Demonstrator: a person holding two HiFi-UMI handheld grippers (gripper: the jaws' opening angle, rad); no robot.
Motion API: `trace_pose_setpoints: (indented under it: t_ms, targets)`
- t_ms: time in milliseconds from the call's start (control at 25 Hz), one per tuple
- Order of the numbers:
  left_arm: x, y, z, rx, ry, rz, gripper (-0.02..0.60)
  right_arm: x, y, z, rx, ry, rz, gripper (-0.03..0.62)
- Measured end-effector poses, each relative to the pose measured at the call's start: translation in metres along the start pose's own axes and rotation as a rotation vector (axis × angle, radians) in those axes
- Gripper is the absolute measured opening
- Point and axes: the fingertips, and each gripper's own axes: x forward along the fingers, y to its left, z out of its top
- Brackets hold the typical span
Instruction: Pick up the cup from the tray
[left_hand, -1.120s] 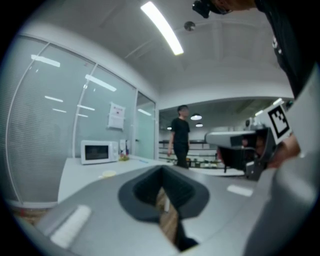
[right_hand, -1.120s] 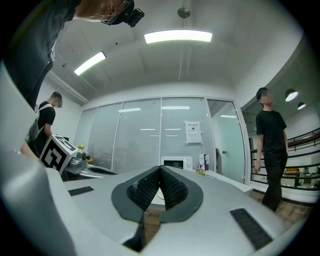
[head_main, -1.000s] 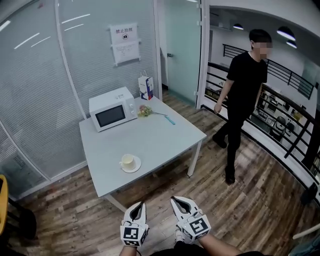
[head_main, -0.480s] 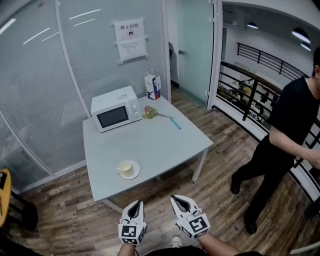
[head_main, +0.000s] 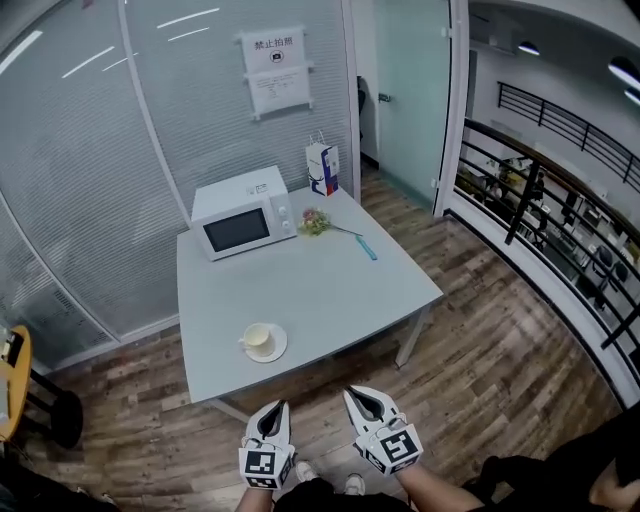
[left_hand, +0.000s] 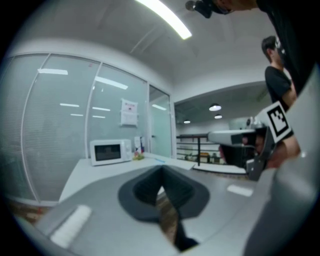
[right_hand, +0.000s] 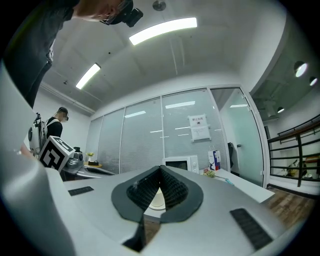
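A pale cup (head_main: 258, 338) stands on a white saucer (head_main: 272, 351) near the front edge of a grey table (head_main: 330, 290); no tray shows. My left gripper (head_main: 272, 411) and right gripper (head_main: 359, 398) hang side by side over the wooden floor, short of the table and apart from the cup. Both are shut and hold nothing. In the left gripper view the jaws (left_hand: 161, 170) meet over the table's edge. The right gripper view looks past its touching tips (right_hand: 160, 170), and the pale cup (right_hand: 158, 198) shows through the slit below them.
A white microwave (head_main: 243, 225) stands at the table's far side, with a paper bag (head_main: 322, 167), small flowers (head_main: 315, 222) and a blue pen (head_main: 368, 248). Glass walls stand behind; a black railing (head_main: 540, 200) runs at right. A person's dark leg (head_main: 560, 470) is at the lower right.
The person in black has walked from the right rear to the lower right edge. The table has shifted right in the view. Both grippers stay shut and empty.
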Motion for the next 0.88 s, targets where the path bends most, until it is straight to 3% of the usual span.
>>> trace_pose_setpoints:
  t_ms: [880]
  targets:
    - [0.115,0.149,0.004,-0.060,-0.035,0.045,0.005,0.203,-0.017,-0.002,-0.082,0.049,0.110,0.006]
